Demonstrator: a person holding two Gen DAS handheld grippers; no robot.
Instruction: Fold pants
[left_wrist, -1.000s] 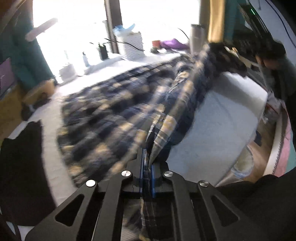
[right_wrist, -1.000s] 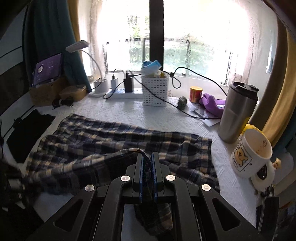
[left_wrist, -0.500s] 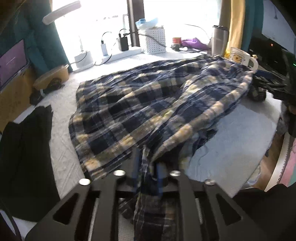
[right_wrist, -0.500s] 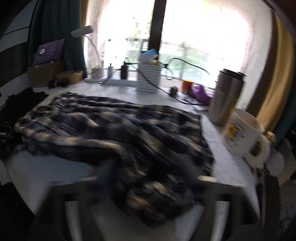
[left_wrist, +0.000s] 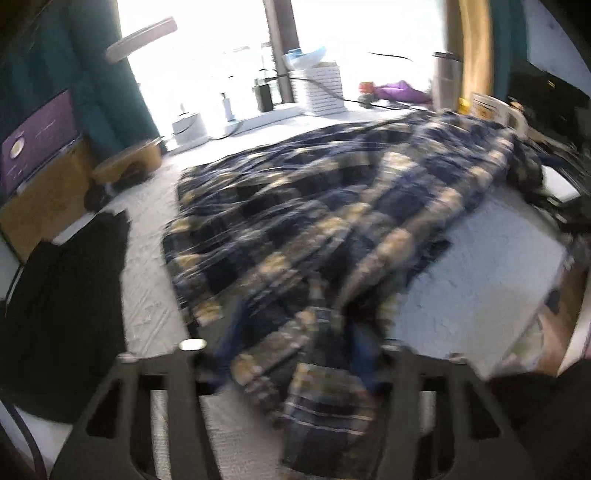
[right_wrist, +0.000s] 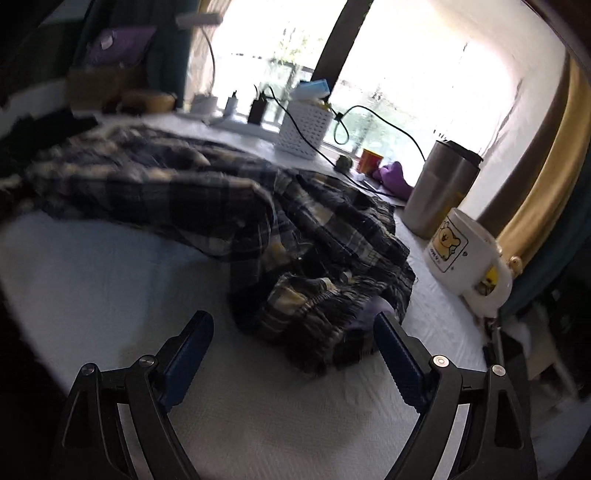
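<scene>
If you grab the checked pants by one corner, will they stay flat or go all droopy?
Probably droopy: the plaid pants already lie in soft bunched folds. They look thin, so likely light. The heap beside the mug may drag along the white table cover.

Your white table (right_wrist: 110, 288) carries the plaid pants (right_wrist: 229, 206) across mid-frame, a basket (right_wrist: 304, 127) at upper centre, a steel tumbler (right_wrist: 436, 192) and a mug (right_wrist: 461, 254) at right, a black cloth (left_wrist: 62, 317) at left.
</scene>
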